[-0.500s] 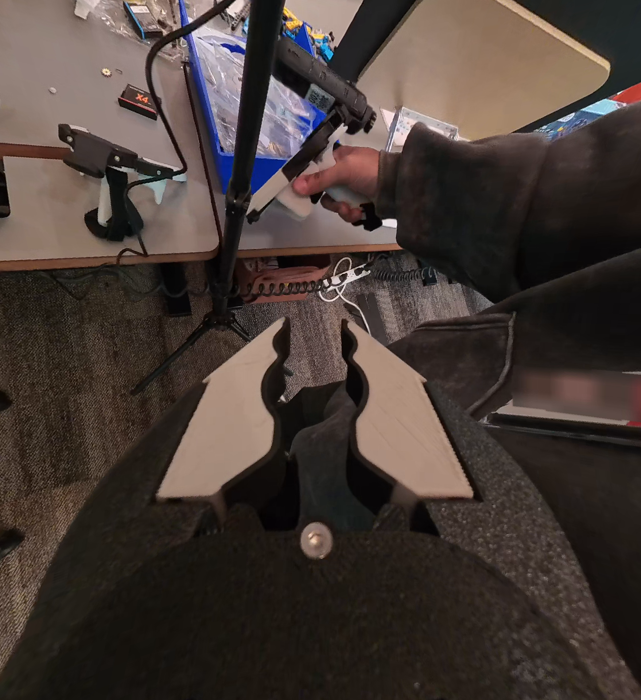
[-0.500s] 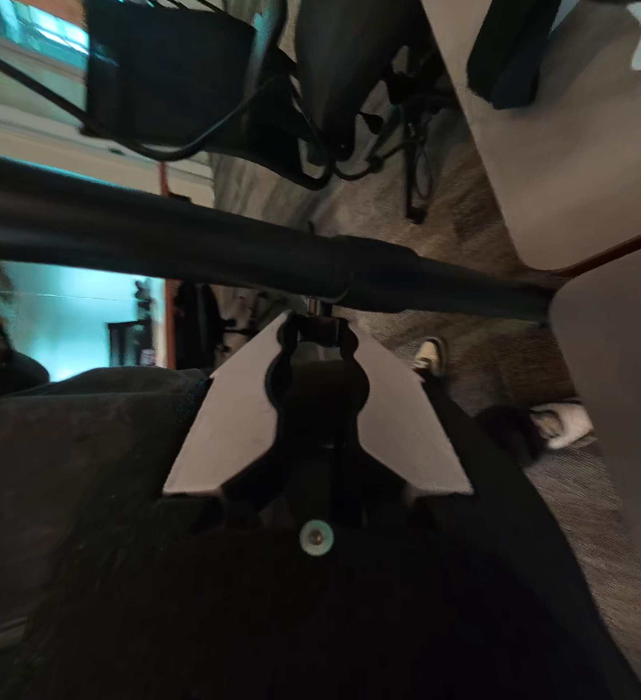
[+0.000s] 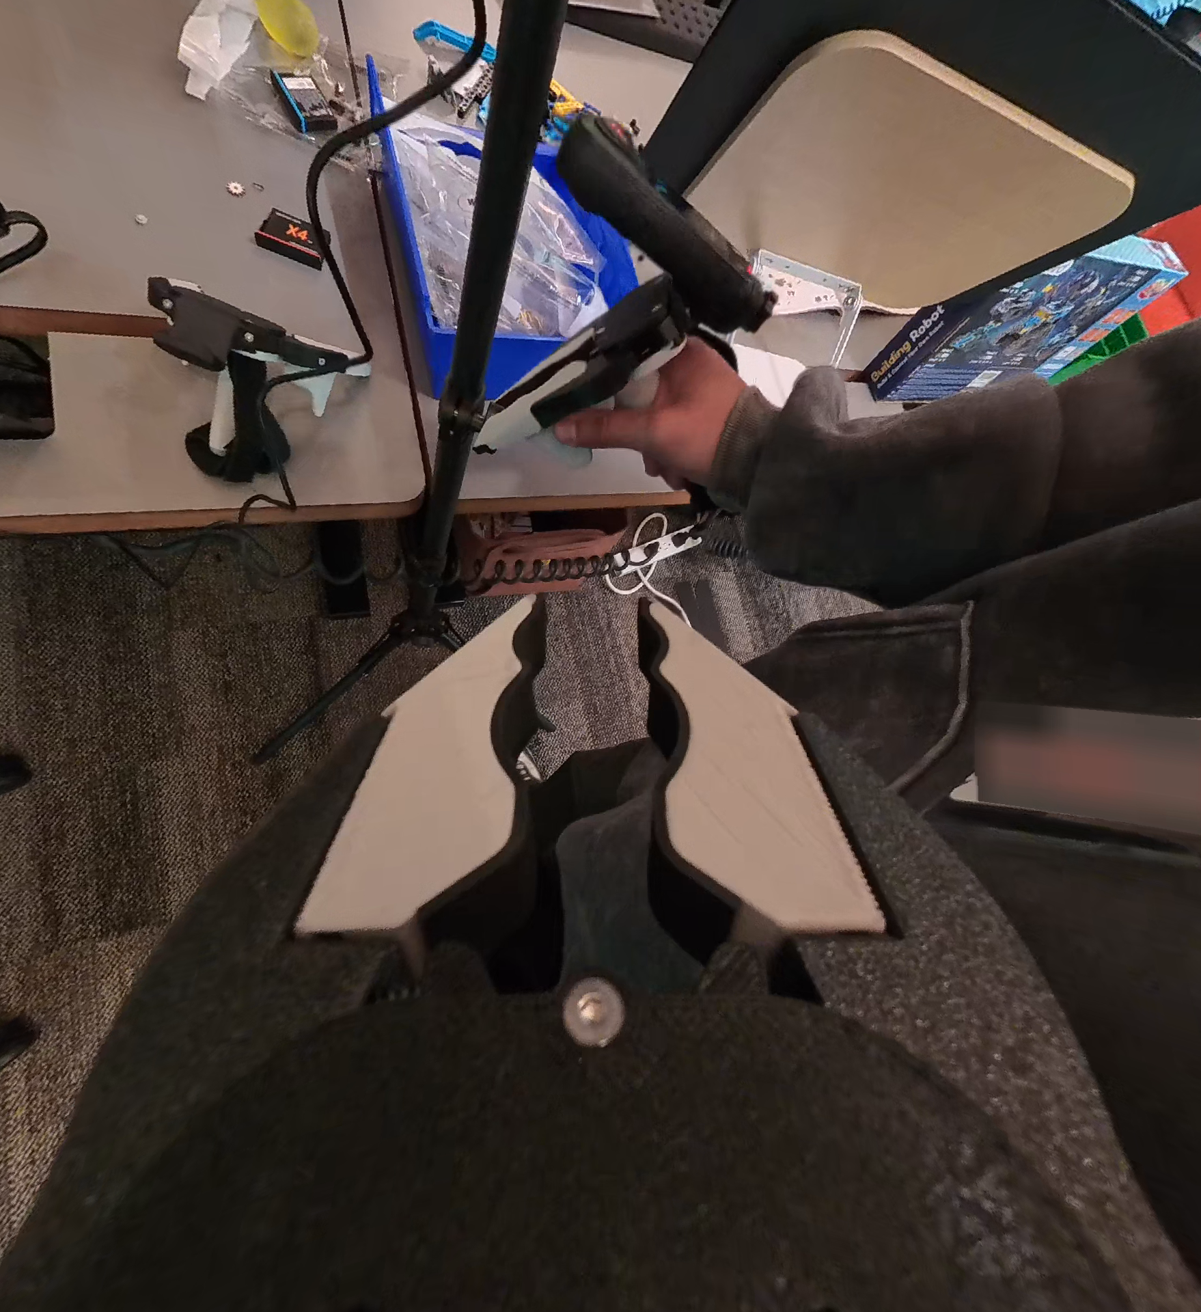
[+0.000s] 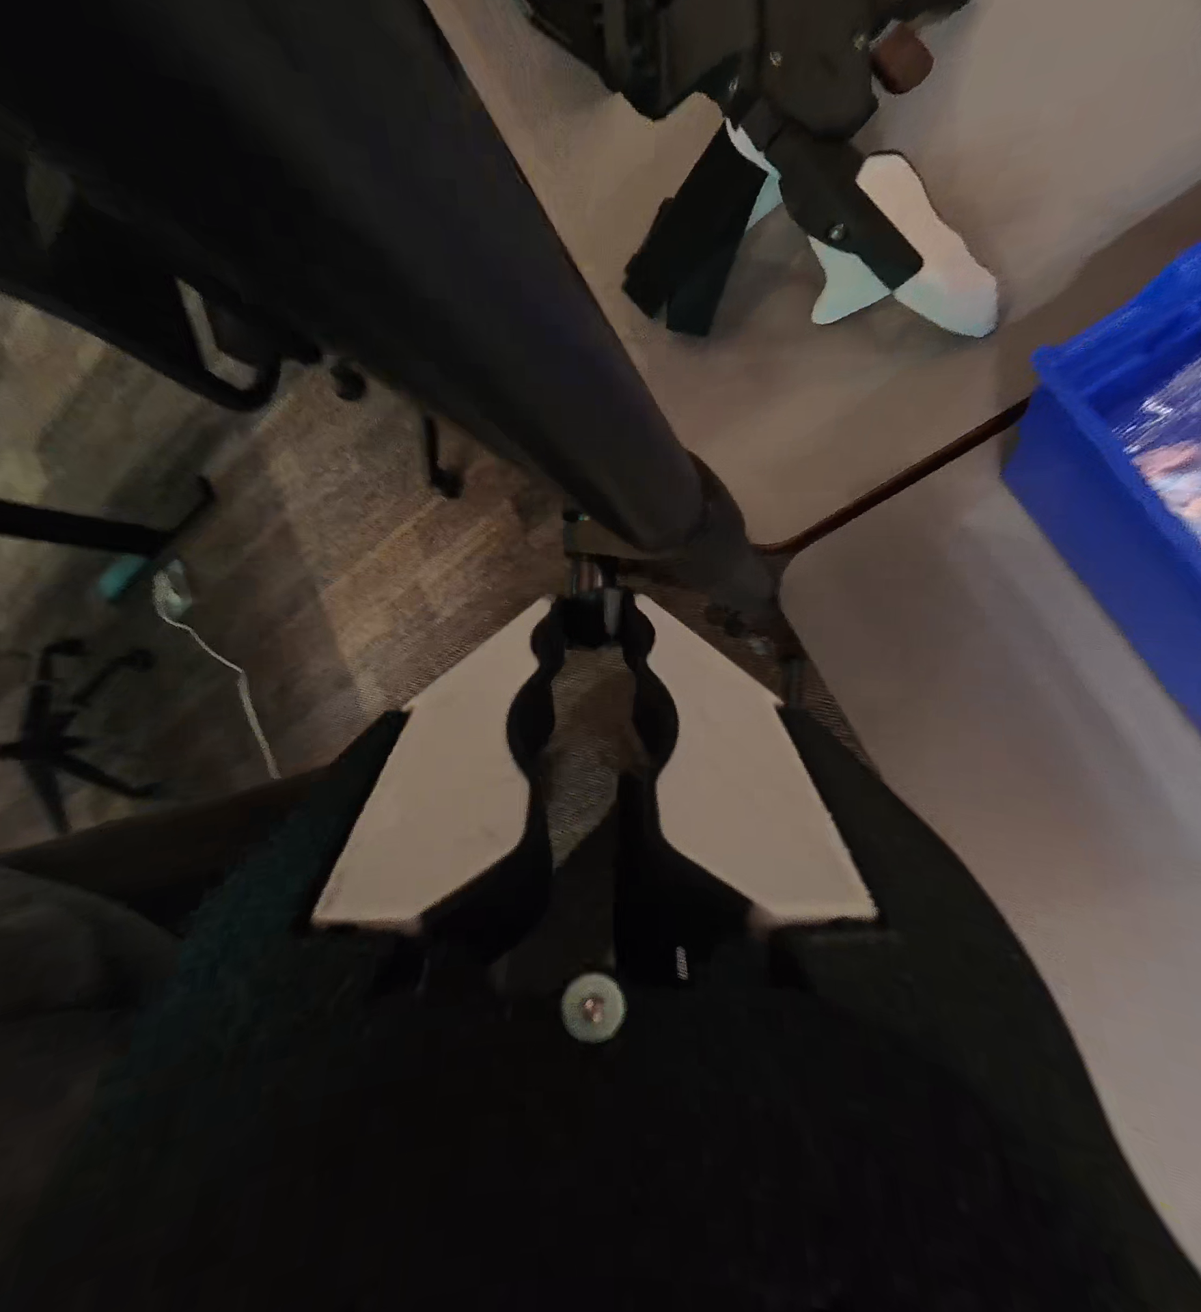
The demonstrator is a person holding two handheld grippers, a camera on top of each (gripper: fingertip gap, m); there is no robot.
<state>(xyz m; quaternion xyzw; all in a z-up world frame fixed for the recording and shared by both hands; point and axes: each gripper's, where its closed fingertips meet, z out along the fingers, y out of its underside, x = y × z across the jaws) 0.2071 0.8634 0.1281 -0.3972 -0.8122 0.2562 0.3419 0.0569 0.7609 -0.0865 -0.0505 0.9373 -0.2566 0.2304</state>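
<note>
at the tripod pole (image 3: pixel 473 319): right claw clamped, rolled round

over the near carpet (image 3: pixel 122 710) the left gripper (image 3: pixel 587 610) hangs released, holding nothing. farther off, at the table (image 3: pixel 122 440) edge, the right gripper (image 4: pixel 592 610) is clenched on the pole's small knob (image 4: pixel 587 628). it has rolled since half a second ago, so the blue bin (image 4: pixel 1094 497) now shows at its right.

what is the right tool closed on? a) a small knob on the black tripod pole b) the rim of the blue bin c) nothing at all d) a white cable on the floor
a: in the right wrist view the right tool pinches a small black knob at the collar of the tripod pole, with the blue bin off to the side.
</note>
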